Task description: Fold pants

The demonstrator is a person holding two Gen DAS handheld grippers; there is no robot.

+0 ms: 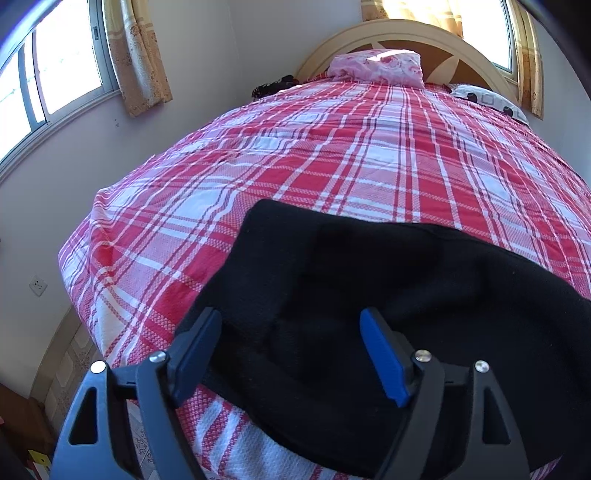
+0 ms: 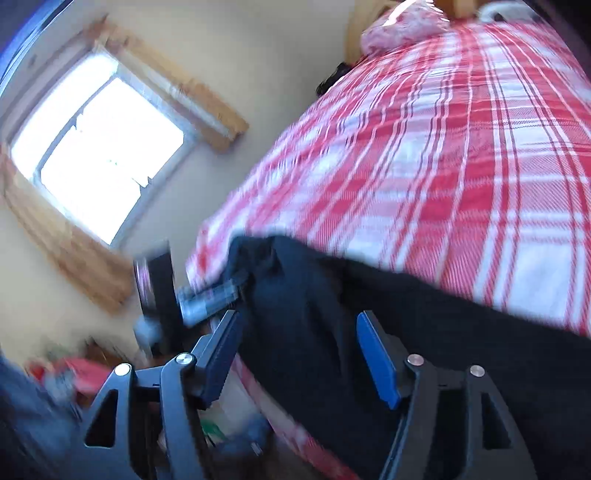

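Black pants (image 1: 369, 295) lie spread on the near end of the bed (image 1: 332, 155), which has a red and white plaid cover. My left gripper (image 1: 291, 332) is open, its blue fingers standing wide apart just above the pants' near left part. In the blurred right wrist view the pants (image 2: 406, 332) lie along the bed's near edge. My right gripper (image 2: 299, 332) is open over their left end. The left gripper's body (image 2: 207, 295) shows there too, at the pants' left corner.
A pink pillow (image 1: 376, 66) and a spotted pillow (image 1: 487, 98) lie by the headboard (image 1: 406, 33). A dark item (image 1: 273, 85) sits at the bed's far left corner. Windows with curtains (image 1: 136, 55) flank the bed. Tiled floor (image 1: 74, 362) and clutter (image 2: 74, 369) lie left.
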